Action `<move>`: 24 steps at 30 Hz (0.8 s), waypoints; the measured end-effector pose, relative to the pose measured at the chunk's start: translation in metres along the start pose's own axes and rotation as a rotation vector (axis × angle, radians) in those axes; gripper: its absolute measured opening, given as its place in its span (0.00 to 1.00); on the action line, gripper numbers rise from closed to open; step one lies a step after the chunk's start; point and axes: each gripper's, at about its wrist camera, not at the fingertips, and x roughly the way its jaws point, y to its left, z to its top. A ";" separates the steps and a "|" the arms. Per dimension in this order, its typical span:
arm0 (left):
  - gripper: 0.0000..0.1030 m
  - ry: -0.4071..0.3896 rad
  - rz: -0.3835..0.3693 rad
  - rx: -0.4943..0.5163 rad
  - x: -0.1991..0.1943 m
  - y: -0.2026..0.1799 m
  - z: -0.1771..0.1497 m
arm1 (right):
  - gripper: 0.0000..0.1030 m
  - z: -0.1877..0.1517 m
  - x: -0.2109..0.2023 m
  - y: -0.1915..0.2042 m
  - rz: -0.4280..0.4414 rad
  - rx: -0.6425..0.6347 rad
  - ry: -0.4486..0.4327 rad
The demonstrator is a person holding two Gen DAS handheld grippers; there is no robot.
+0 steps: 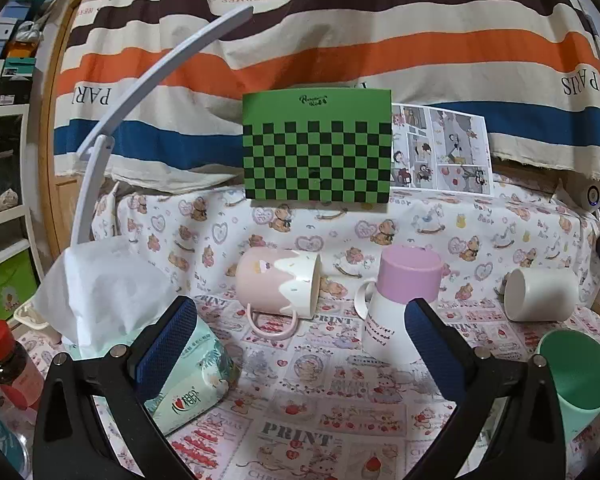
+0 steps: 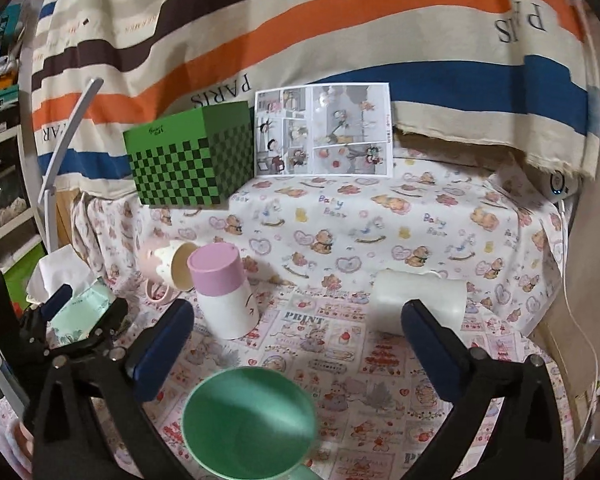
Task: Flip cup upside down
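Observation:
A green cup [image 2: 249, 424] stands mouth up on the printed cloth, just below and between my right gripper's fingers; it also shows at the right edge of the left wrist view [image 1: 576, 376]. A white mug with a purple base [image 1: 404, 304] stands upside down [image 2: 226, 292]. A pink mug [image 1: 278, 286] lies on its side [image 2: 168, 266]. A white cup [image 1: 540, 294] lies on its side [image 2: 420, 300]. My left gripper [image 1: 300, 344] is open and empty. My right gripper [image 2: 298, 340] is open and empty.
A tissue pack [image 1: 188, 380] with a tissue sticking up lies left of my left gripper. A red-capped bottle [image 1: 8, 364] stands at the far left. A green checkered box [image 1: 318, 150] and a comic sheet [image 2: 324, 130] stand at the back. A lamp arm [image 1: 100, 140] rises at the left.

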 end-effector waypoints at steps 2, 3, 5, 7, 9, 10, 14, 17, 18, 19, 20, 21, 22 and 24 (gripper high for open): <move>1.00 -0.016 0.010 -0.002 -0.003 0.001 0.001 | 1.00 -0.007 0.002 0.000 0.007 -0.022 0.013; 1.00 -0.031 0.014 -0.008 -0.006 0.002 0.003 | 1.00 -0.011 0.005 0.002 0.021 -0.042 0.039; 1.00 -0.052 0.013 -0.029 -0.012 0.007 0.006 | 1.00 -0.021 0.013 0.007 0.057 -0.087 0.121; 1.00 -0.064 0.004 -0.054 -0.015 0.013 0.010 | 1.00 -0.031 0.015 0.013 0.086 -0.124 0.167; 1.00 -0.067 0.007 -0.076 -0.016 0.018 0.012 | 1.00 -0.038 0.014 0.020 0.114 -0.160 0.188; 1.00 -0.065 0.007 -0.082 -0.016 0.019 0.013 | 1.00 -0.042 0.014 0.024 0.133 -0.179 0.201; 1.00 -0.040 0.006 -0.091 -0.012 0.022 0.012 | 1.00 -0.052 0.023 0.032 0.121 -0.230 0.276; 1.00 -0.041 0.005 -0.087 -0.012 0.021 0.012 | 1.00 -0.058 0.033 0.030 0.127 -0.233 0.329; 1.00 -0.044 0.004 -0.083 -0.012 0.021 0.012 | 0.99 -0.059 0.035 0.028 0.139 -0.220 0.344; 1.00 -0.049 0.006 -0.078 -0.013 0.020 0.012 | 0.91 -0.059 0.037 0.025 0.149 -0.200 0.356; 1.00 -0.052 0.007 -0.074 -0.013 0.019 0.012 | 0.89 -0.057 0.038 0.023 0.140 -0.186 0.358; 1.00 -0.055 0.006 -0.072 -0.013 0.018 0.012 | 0.89 -0.055 0.040 0.022 0.141 -0.177 0.367; 1.00 -0.056 0.004 -0.072 -0.014 0.017 0.011 | 0.89 -0.053 0.043 0.022 0.146 -0.169 0.372; 1.00 -0.057 0.001 -0.074 -0.014 0.017 0.011 | 0.88 -0.047 0.048 0.022 0.138 -0.151 0.366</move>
